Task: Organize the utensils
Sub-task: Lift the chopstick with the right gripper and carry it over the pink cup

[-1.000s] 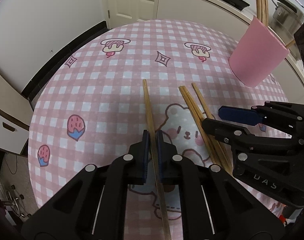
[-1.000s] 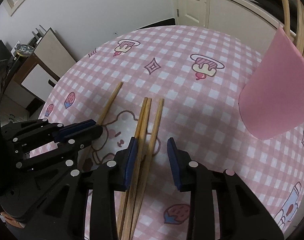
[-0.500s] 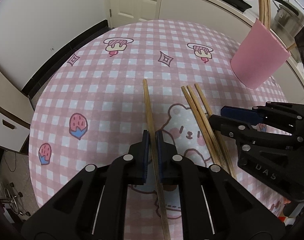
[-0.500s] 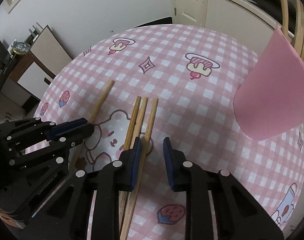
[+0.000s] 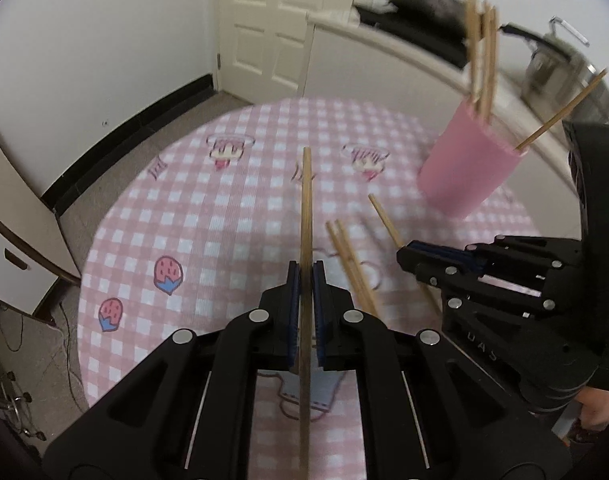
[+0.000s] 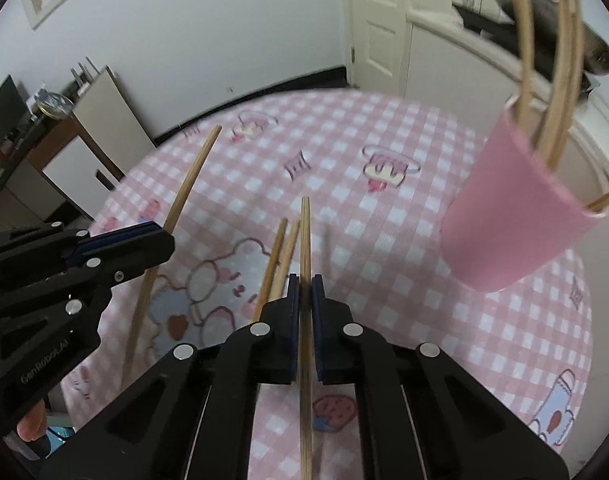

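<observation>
While each tool clamps one slim, pale-wood chopstick, left tool and right tool, two more chopsticks lie on the surface.

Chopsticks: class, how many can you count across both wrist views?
8 chopsticks: one clamped in the left gripper, one in the right gripper, two lie side by side on the tablecloth, four stand in the pink cup; others may be hidden inside it.

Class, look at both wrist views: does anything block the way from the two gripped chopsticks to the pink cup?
Nothing visible does. The left gripper and right gripper each clamp one chopstick; only open tablecloth lies toward the pink cup, which already holds several chopsticks.
</observation>
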`<state>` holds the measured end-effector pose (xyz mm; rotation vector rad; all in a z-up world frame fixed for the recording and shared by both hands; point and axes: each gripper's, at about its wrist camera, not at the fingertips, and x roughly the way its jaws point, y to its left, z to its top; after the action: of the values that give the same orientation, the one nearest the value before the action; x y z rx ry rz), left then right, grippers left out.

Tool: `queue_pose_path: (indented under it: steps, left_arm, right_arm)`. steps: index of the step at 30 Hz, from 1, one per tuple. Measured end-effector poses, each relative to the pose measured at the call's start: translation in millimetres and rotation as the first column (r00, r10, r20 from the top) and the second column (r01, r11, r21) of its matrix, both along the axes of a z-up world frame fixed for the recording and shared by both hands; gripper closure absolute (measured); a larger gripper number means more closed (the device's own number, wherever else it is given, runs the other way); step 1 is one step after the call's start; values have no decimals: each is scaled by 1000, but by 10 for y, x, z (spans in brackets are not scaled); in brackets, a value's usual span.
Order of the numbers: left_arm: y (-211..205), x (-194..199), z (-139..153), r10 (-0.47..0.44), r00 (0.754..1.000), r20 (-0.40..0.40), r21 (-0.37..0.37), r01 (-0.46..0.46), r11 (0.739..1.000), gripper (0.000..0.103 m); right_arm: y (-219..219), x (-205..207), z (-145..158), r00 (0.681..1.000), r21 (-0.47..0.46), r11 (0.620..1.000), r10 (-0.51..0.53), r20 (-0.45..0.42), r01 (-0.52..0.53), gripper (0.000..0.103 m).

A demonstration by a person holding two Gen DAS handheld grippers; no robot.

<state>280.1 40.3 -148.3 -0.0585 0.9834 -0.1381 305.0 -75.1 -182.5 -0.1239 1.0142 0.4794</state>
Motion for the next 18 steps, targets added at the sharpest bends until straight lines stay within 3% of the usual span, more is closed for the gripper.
queue_pose_path:
  steps: [6,11,18]
  left_arm:
    - [-90,-292,539,-16,993,121,-32,20,999,96]
    - [-213,-556,1001,-18,972,236,-57,33,998,96]
    - [-466,-720,1314,-25,942,335,-68,51,996,96]
  right_arm:
    - [-177,-206,467,995,78,997,-7,100,-1,99]
    - [-416,-401,862,980,145,989,-32,196,3,99]
    - [-750,-616,1255,945,199,980,-80,316,16,99]
